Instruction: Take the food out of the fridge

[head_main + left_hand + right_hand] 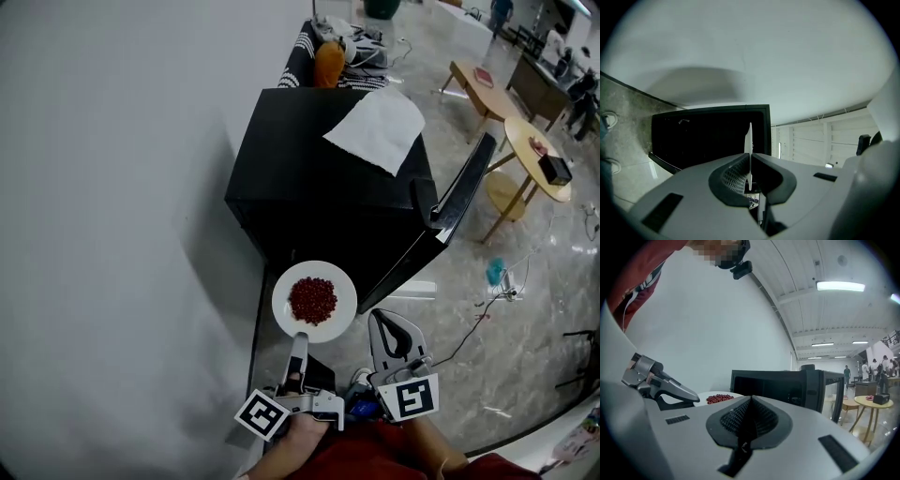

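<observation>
Along the left side of the head view: plain white wall (103, 216), dark skirting at its foot.

Left gripper (299, 336) low in frame, marker cube by the person's hand. Jaws closed tight on the near rim of a white plate (343, 290). The left gripper view confirms this: the pads (736, 176) pinch a thin white edge (749, 140) that stands up between them, with no gap either side. From the right gripper view the same gripper (693, 396) reaches in from the left onto the plate (736, 394).

Plate carries a heap of small dark red pieces, the food (312, 299), piled at its centre; also seen as a low red mound (719, 398). Plate is level, held off the floor, outside the black fridge (319, 187) and just in front of its open side.

Right gripper (382, 321) just to the right of the plate, not touching it. Jaws fully together (750, 399), nothing between them.

Fridge interior reads dark in both gripper views (712, 136) (773, 385); contents cannot be made out. White cloth (380, 127) lies on the fridge top. Fridge door (464, 202) swung open to the right.

Farther right: pale marbled floor (525, 309) with loose cables, and a round wooden table (534, 159) bearing a black box (556, 170).
</observation>
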